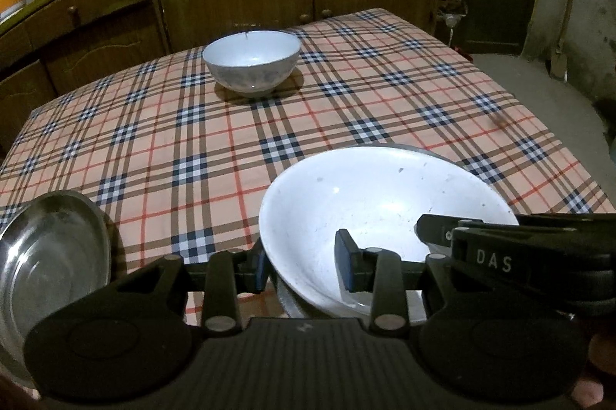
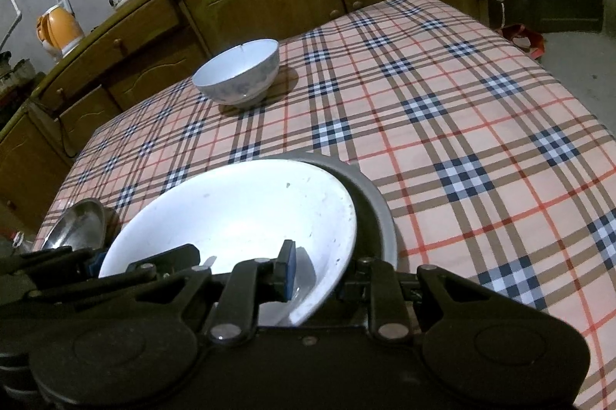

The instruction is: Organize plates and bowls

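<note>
White enamel plate (image 2: 238, 217) sits tilted inside a grey metal basin (image 2: 379, 206) at the near edge of the checked tablecloth (image 2: 462, 109). Left gripper (image 1: 304, 263) clamps its left rim; right gripper (image 2: 319, 275) clamps its right rim. White bowl (image 1: 252, 61), empty, stands beyond the plate. Steel dish (image 1: 50, 252), empty, lies left of the plate.

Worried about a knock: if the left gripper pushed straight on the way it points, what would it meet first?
Probably the white plate already between the left gripper's fingers; beyond it lies checked cloth.
</note>
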Demonstrator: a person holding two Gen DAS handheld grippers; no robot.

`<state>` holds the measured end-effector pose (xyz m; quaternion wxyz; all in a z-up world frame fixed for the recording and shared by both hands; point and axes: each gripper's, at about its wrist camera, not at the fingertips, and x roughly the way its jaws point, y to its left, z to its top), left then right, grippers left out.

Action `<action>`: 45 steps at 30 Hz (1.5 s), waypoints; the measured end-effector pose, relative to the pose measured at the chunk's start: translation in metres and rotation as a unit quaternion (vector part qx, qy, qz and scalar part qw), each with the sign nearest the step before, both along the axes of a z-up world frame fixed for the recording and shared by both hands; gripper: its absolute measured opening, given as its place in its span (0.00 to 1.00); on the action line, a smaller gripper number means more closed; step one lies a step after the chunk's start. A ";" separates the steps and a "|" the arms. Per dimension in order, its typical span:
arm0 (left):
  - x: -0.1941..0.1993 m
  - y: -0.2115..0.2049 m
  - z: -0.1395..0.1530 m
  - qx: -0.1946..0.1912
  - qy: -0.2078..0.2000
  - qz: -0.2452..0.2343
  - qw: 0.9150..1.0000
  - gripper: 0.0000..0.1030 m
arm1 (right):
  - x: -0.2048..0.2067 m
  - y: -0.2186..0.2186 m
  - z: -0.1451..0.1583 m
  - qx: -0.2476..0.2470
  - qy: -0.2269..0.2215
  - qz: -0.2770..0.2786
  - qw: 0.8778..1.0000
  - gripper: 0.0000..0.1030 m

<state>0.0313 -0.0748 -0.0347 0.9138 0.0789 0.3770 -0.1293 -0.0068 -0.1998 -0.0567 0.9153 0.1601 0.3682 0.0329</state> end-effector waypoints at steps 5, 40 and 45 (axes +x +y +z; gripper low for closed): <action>0.002 0.001 0.000 -0.004 -0.002 -0.001 1.000 0.35 | 0.002 0.000 -0.001 0.005 0.000 0.000 1.000 0.25; 0.015 0.014 -0.017 0.011 -0.002 0.047 0.999 0.63 | -0.011 0.013 0.006 -0.051 0.025 0.034 0.998 0.42; 0.015 0.015 -0.019 0.012 -0.004 0.047 0.999 0.67 | -0.015 0.020 0.015 -0.056 0.037 0.060 0.996 0.67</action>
